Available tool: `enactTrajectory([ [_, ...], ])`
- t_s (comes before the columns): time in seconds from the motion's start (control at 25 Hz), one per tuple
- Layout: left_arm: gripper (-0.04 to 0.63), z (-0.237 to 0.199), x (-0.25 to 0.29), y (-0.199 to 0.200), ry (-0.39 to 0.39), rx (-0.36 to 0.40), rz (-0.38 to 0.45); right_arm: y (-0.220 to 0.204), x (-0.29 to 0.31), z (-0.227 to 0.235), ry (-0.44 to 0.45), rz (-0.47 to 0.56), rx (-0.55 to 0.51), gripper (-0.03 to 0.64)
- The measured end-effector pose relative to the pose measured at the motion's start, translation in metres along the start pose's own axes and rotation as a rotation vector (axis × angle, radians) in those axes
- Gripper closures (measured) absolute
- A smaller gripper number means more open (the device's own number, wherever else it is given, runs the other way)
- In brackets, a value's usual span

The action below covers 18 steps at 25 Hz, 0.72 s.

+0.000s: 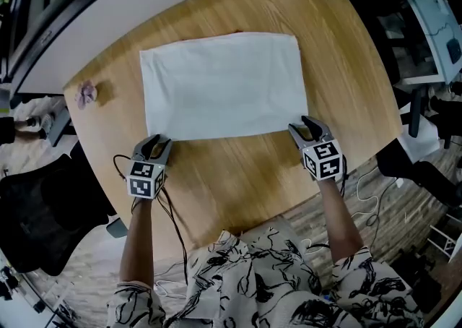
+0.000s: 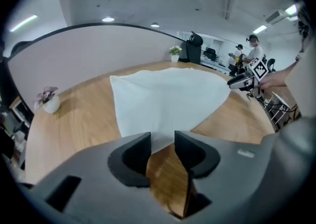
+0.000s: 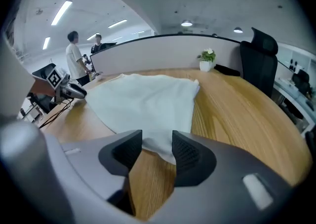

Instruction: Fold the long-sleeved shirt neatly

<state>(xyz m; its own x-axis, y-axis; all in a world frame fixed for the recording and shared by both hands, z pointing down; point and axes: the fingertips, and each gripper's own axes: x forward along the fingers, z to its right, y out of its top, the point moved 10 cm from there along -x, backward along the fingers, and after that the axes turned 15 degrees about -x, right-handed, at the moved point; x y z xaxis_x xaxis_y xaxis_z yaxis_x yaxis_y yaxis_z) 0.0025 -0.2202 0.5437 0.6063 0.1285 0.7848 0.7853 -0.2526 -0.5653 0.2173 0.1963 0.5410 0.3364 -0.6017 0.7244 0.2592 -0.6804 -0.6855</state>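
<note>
Here, the folded white shirt point(image 1: 224, 84) lies flat mid-frame on the bench point(image 1: 238, 175). The left hand-held gripper point(image 1: 153, 146) and the right hand-held gripper point(image 1: 305, 128) sit at its lower corners, jaws narrowly apart, with a cloth corner lying loose between each pair.

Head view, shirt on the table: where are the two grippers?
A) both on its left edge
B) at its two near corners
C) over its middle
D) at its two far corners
B: the left gripper sits at the near left corner of the shirt and the right gripper at its near right corner, jaws apart on both.
</note>
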Motion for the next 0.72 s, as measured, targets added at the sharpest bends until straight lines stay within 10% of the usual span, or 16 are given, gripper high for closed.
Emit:
enactTrajectory([
  [0.24, 0.437, -0.012, -0.018, -0.007, -0.018, -0.072, 0.049, -0.004, -0.012, 0.004, -0.010, 0.034, 0.080, 0.405],
  [0.48, 0.430, 0.003, -0.078, 0.005, -0.084, -0.063, 0.224, 0.031, -0.082, -0.014, -0.080, 0.284, 0.165, 0.409],
  [0.72, 0.570, 0.038, -0.166, 0.011, -0.141, -0.045, 0.473, 0.065, -0.167, -0.054, -0.188, 0.509, 0.122, 0.573],
])
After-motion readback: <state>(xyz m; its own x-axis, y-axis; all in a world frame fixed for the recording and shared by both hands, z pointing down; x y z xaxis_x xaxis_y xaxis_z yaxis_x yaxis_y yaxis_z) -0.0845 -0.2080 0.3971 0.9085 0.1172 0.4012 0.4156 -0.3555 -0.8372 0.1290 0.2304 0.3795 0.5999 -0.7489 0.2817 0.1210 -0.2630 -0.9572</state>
